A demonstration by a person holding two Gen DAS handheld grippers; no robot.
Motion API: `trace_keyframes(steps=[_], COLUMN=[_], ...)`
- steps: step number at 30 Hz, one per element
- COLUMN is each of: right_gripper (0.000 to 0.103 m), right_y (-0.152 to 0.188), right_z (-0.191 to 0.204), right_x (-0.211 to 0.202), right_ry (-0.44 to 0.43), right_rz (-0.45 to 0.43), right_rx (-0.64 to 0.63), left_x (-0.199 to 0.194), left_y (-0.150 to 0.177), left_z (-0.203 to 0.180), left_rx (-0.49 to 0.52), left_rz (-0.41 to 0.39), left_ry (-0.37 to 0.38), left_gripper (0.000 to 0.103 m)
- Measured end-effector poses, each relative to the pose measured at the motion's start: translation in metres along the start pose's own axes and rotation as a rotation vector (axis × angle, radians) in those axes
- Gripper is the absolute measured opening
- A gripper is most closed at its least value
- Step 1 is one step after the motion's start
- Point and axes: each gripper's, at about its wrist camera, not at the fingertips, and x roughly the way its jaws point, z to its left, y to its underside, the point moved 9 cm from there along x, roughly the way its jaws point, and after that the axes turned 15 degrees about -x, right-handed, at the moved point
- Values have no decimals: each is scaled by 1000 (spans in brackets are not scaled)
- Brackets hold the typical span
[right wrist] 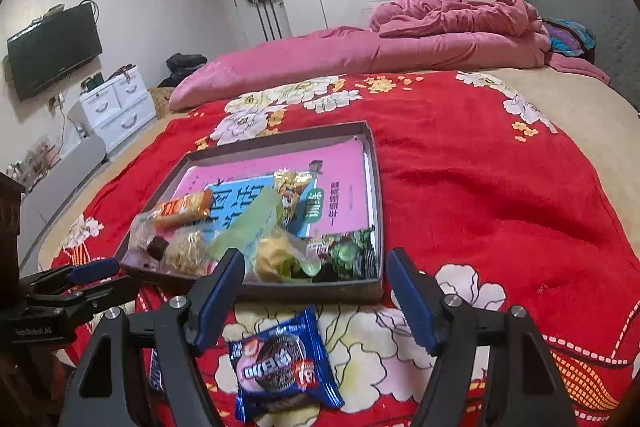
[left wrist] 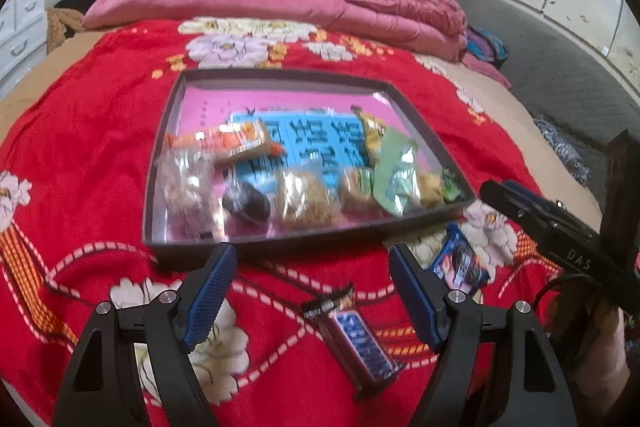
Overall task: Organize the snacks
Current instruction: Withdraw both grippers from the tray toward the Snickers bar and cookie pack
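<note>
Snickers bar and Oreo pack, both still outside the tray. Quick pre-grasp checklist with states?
1. Left gripper open and empty: ok.
2. Snickers bar on the blanket, lined up between the left jaws: ok, though it lies at a diagonal.
3. Right gripper open and empty: ok.
4. Oreo pack flat on the blanket, between the right jaws: ok.
5. Free space in the tray: ok, far half bare; near half crowded with snacks.
6. Grippers clear of each other: cannot tell; each shows at the edge of the other's view, close by.
</note>
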Motion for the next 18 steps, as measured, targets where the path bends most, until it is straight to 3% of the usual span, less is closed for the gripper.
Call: trace_keyframes(steps=[12, 18], right_gripper=[79, 79], right_y=[25, 42], right_z=[32, 46], right_x=[-2, 6], right_ry=[-127, -144], right_rz=[77, 140], right_rx=[-120, -208], left_x=[22, 27], left_y=[43, 53], left_z=[0, 0], left_rx=[-45, -31], left_rz=[145, 161], left_ry=[-28, -66], left_gripper=[79, 79])
